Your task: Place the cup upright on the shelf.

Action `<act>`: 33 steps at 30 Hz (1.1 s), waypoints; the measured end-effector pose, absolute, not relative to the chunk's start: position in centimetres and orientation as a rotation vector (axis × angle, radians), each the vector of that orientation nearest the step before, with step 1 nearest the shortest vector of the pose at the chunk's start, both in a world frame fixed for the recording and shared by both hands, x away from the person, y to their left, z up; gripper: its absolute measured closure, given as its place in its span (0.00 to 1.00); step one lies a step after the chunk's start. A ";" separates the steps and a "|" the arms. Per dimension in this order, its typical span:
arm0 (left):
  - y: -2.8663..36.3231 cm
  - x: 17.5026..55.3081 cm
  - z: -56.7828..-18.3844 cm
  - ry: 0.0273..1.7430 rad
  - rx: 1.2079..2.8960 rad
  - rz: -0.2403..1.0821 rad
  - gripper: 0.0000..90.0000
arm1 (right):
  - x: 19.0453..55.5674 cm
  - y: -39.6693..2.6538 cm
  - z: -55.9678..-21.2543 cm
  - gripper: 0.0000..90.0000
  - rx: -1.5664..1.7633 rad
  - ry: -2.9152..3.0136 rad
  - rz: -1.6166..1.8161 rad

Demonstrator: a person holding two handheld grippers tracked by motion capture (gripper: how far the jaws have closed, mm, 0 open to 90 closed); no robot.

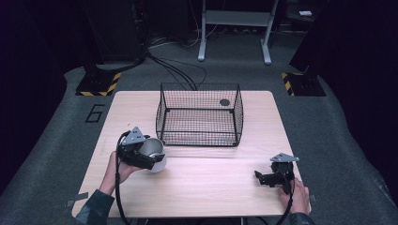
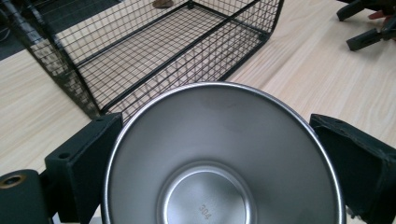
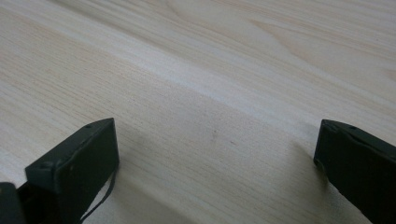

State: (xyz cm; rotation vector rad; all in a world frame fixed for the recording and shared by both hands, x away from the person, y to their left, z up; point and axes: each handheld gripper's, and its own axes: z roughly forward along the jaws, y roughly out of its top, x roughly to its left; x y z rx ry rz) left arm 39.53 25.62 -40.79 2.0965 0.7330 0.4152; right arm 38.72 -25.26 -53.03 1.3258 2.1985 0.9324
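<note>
Wooden table (image 1: 197,187) carries a wire basket (image 1: 199,115) at centre rear. Left gripper (image 1: 141,152) clamps a steel cup (image 2: 224,158) by its sides, just in front of the basket's corner. Right gripper (image 1: 274,178) rests wide open, holding nothing.

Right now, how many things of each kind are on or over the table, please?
Steel cup: 1
Black wire basket: 1
Hand-held gripper: 2, the left hand-held gripper shut on the steel cup, the right hand-held gripper open
Total: 4
</note>
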 end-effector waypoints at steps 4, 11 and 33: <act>24.8 39.5 -40.6 0.720 2.095 0.396 0.07 | 38.7 -25.3 -53.0 0.00 1.325 2.199 0.932; 23.2 39.8 -40.1 0.678 2.102 0.397 0.07 | 38.7 -25.3 -53.0 0.00 1.326 2.199 0.932; 19.4 41.3 -38.2 0.583 2.091 0.340 0.07 | 38.7 -25.3 -53.0 0.00 1.324 2.200 0.931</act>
